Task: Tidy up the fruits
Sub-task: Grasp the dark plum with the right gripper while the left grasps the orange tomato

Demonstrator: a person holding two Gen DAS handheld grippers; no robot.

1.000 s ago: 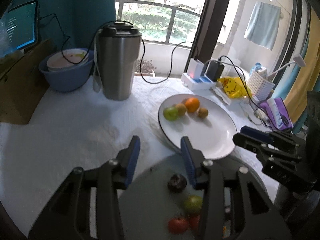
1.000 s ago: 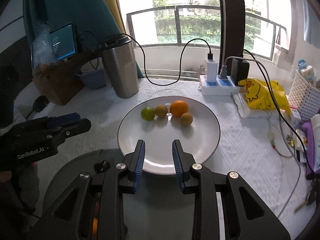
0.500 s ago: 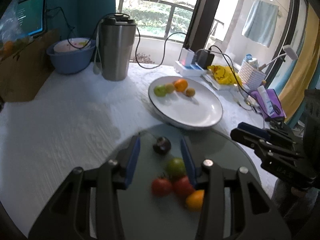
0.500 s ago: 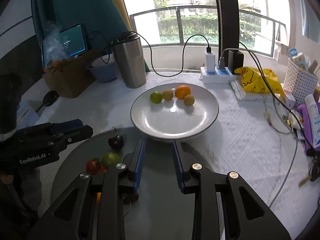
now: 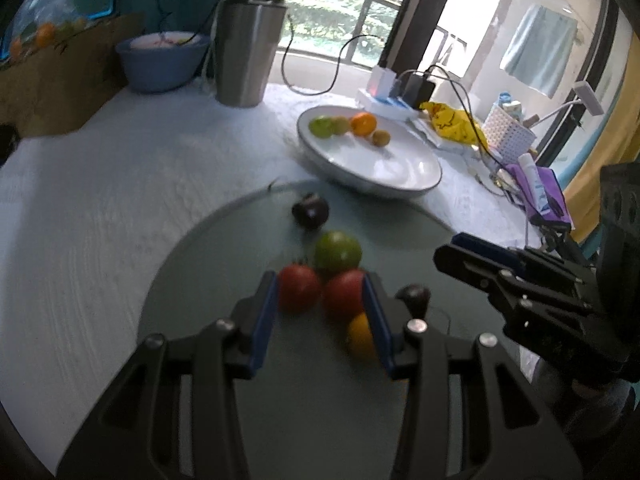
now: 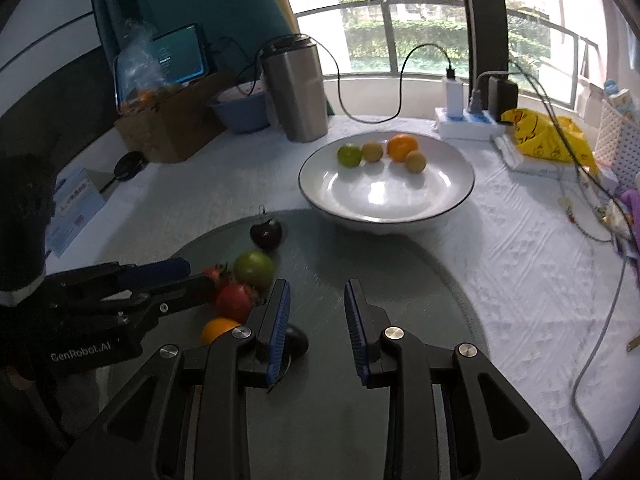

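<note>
Left tongs [image 5: 320, 300]: released, jaws parted over the grey disc [image 5: 224, 280], two red tomatoes [image 5: 299, 286] between the blue pads, nothing gripped.
Loose fruit: green tomato [image 5: 337, 251] touching both red ones; dark plum [image 5: 310, 210] apart, nearer the white bowl; orange fruit [image 5: 360, 336] beside the right pad.
White bowl [image 6: 440, 200]: on the surface beyond the disc; holds a lime [image 6: 349, 155], two small brownish fruits and an orange [image 6: 402, 148] along its far side.
Right tongs [image 6: 316, 306]: released, empty, above bare disc; a dark fruit [image 6: 296, 340] just left of them.
</note>
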